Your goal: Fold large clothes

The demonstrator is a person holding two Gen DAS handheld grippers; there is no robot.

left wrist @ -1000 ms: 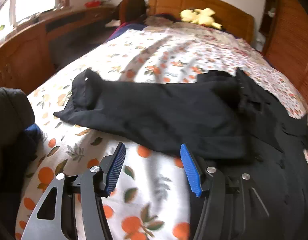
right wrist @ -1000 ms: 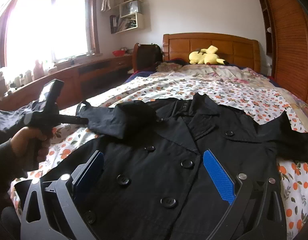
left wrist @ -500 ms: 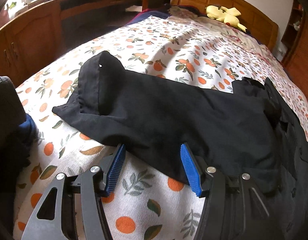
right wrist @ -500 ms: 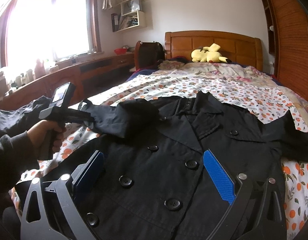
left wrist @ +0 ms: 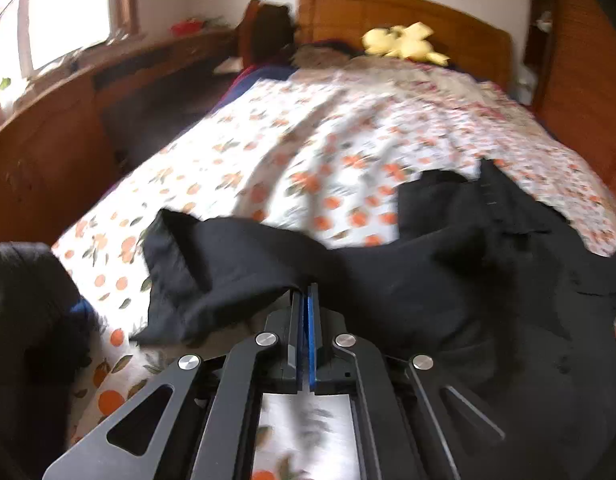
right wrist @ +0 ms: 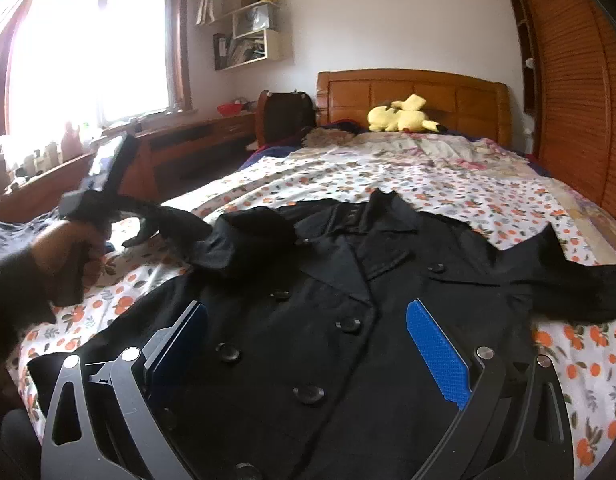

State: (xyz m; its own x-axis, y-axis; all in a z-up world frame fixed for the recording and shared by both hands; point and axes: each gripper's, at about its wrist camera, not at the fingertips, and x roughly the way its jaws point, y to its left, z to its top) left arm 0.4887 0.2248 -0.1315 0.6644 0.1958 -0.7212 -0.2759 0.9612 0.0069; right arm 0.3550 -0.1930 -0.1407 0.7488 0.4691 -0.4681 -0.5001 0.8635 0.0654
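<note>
While the left gripper [left wrist: 305, 294] pinches the coat's sleeve [left wrist: 227, 264] at nine o'clock, its jaws are closed. Over the black coat [right wrist: 328, 320], the right gripper [right wrist: 308, 344] hangs spread, grasping nothing.

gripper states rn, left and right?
Left hand-held gripper: closed on the black coat's sleeve.
Right hand-held gripper: open, holding nothing, above the coat front.

my right gripper [right wrist: 303, 344] hangs wide open over the black coat [right wrist: 348, 320], spread buttons-up on the bed [right wrist: 388, 176]. at left, my left hand [right wrist: 63, 256] holds the other gripper [right wrist: 145, 214], the coat's sleeve [right wrist: 195, 236] lifted at its tip.
</note>
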